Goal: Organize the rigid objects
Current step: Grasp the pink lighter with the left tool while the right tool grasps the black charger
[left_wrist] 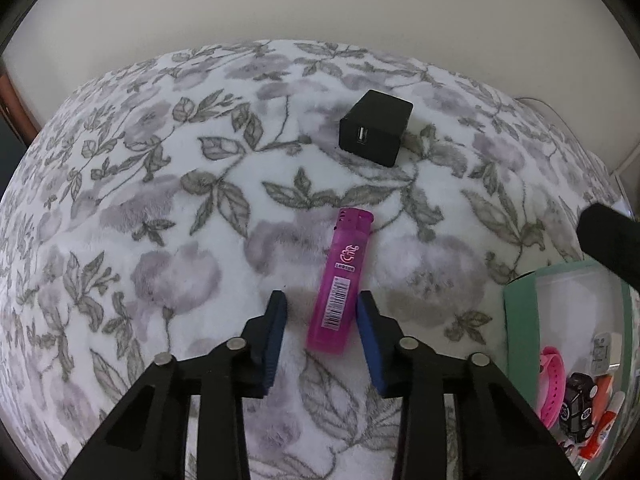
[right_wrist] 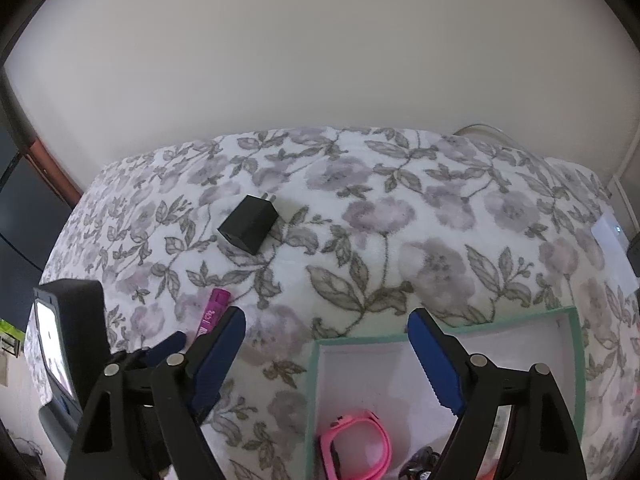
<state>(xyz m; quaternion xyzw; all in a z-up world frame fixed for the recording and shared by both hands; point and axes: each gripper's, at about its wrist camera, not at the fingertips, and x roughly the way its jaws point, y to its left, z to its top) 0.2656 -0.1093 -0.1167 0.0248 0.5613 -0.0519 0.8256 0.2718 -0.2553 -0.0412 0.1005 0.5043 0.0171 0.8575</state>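
Fleece blanket [left_wrist: 160,208], white with grey-mauve flowers and olive leaves, covers the whole surface in both views; pale wall behind.

Left claw [left_wrist: 322,308]: jaws apart, blue pads either side of the near half of a pink lighter [left_wrist: 340,280]. Neither pad touches it; the right pad is just beside it, the left pad stands off a little. Nothing held. The lighter lies flat on the blanket, cap end far, barcode label near, tilted slightly to the right at its far end.

Far of the lighter, well apart: a black charger [left_wrist: 376,128], lying on the blanket, USB port facing the camera. In the right wrist view the charger [right_wrist: 250,224] shows two prongs at its far end.

Right claw [right_wrist: 326,322]: jaws wide apart, empty, hovering over the near-left part of a mint-edged box [right_wrist: 576,344]. The box has a white floor; a pink band [right_wrist: 356,446] lies at its near edge. In the left wrist view the box [left_wrist: 520,320] sits at the right, near the lighter but apart from it, holding the band [left_wrist: 554,380], a small black toy car [left_wrist: 578,404] and some orange pieces too blurred to name.

The left claw [right_wrist: 176,340] shows at the left of the right wrist view, the lighter's [right_wrist: 214,308] cap end poking out beyond it.
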